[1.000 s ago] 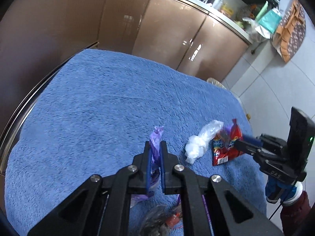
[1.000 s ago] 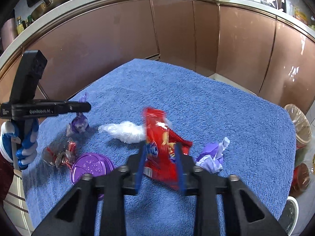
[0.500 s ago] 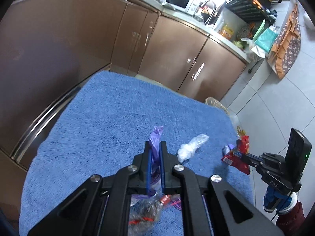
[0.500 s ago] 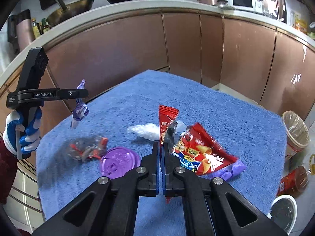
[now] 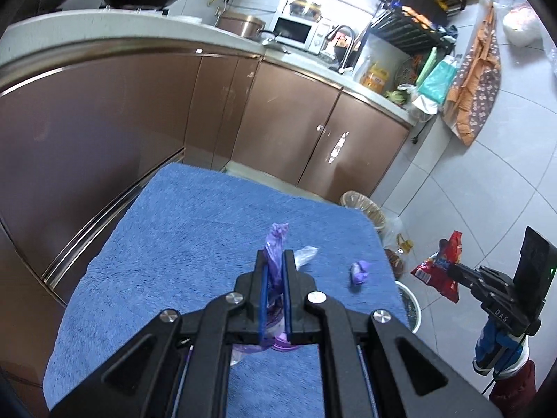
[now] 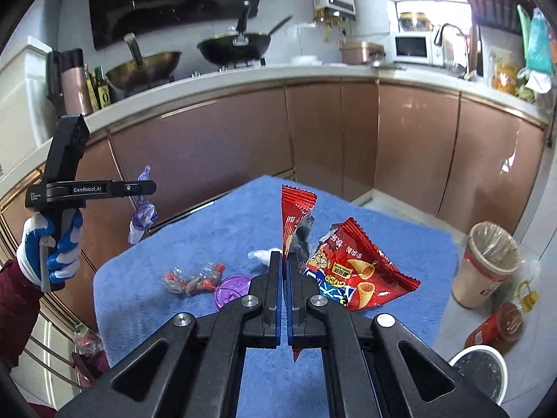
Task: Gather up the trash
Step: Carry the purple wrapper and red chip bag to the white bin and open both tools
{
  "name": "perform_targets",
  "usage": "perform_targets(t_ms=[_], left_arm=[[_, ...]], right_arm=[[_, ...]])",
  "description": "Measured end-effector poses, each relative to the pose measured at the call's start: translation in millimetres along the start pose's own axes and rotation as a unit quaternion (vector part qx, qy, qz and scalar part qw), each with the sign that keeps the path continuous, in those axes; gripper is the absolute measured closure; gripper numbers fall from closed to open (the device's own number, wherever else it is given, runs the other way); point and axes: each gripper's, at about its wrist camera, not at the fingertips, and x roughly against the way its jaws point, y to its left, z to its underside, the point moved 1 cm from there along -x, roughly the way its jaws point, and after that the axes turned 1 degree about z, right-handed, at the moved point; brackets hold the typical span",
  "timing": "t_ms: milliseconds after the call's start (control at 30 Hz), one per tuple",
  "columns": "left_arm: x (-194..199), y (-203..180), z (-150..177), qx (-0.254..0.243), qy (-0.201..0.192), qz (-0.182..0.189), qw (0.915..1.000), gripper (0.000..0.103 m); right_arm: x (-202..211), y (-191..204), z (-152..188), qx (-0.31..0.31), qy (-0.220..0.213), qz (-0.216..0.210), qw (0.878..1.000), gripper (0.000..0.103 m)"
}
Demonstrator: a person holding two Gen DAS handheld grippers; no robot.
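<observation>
Above blue towel point(image 6: 216, 230), left claw point(image 5: 274, 264) pinches purple wrapper point(image 5: 275, 244); right claw point(image 6: 284, 264) clamps red snack bag point(image 6: 351, 271).

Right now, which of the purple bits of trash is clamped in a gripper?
The twisted purple wrapper, pinched upright in the left gripper above the towel. The small crumpled purple wrapper and the purple lid lie loose on the blue towel.

A blue towel point(image 5: 181, 244) covers the table point(image 6: 400, 240), which fills the lower middle of both frames. On it in the right wrist view lie a clear wrapper with red ends point(image 6: 191, 278) at centre left, a purple lid point(image 6: 231, 289) touching it, and a white wad point(image 6: 259, 256) just above. The left wrist view shows a clear wrapper point(image 5: 306, 254) at centre and a purple scrap point(image 5: 360, 271) to its right.
</observation>
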Motion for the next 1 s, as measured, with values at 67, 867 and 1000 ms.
perform_targets(t_ms=[67,867,1000], left_arm=[[9,-11,0,-0.005,-0.005,0.004,1.0000,0.096],[-190,-312,34,-0.112,0.148,0.169,0.9679,0.096],[-258,-363,52,-0.114,0.195,0.193,0.9548,0.096]], right_arm=[[13,-2,0,-0.002,-0.010,0.005,1.000,0.101],[79,-224,132,-0.176,0.015,0.147,0.973,0.101],[60,-264,162,-0.209,0.040,0.158,0.964,0.101]])
